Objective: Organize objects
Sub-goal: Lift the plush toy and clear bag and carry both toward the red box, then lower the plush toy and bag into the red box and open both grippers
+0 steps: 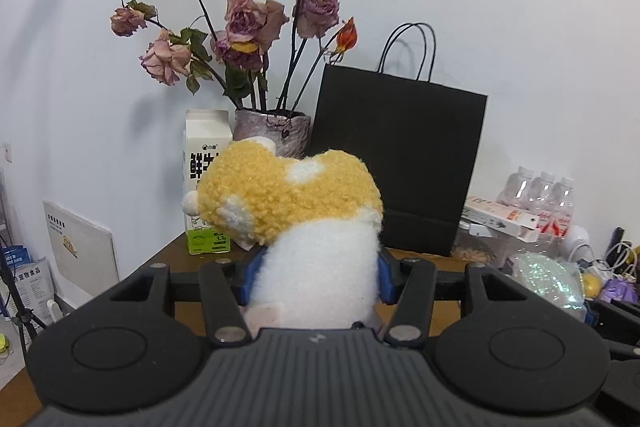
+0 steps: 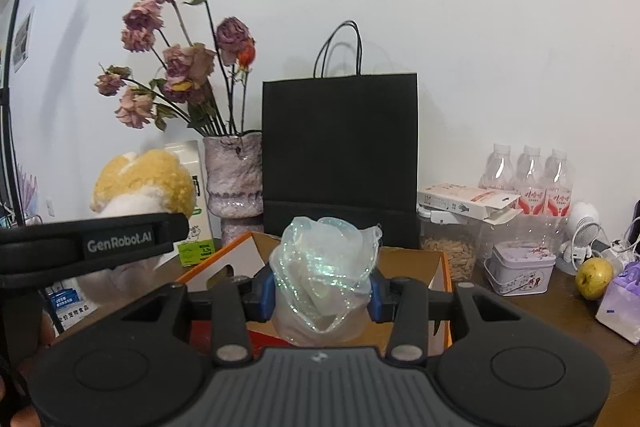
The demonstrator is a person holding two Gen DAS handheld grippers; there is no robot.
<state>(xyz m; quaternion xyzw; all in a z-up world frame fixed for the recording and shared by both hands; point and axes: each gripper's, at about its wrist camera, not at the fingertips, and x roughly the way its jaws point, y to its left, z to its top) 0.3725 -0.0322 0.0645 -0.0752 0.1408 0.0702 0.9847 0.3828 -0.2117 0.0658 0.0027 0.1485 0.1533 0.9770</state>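
The open cardboard box (image 2: 436,267) on the worktop (image 2: 540,311) sits right under the right claw (image 2: 322,293), which is clamped on a shimmery mesh bundle (image 2: 324,279). The left claw (image 1: 316,279), off to the left, squeezes a plush toy (image 1: 296,211).

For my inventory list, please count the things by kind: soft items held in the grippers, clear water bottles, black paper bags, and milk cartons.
Soft items held: 2, plush toy and shimmery fabric bundle
Water bottles: 3
Black paper bag: 1
Milk carton: 1
Total: 7
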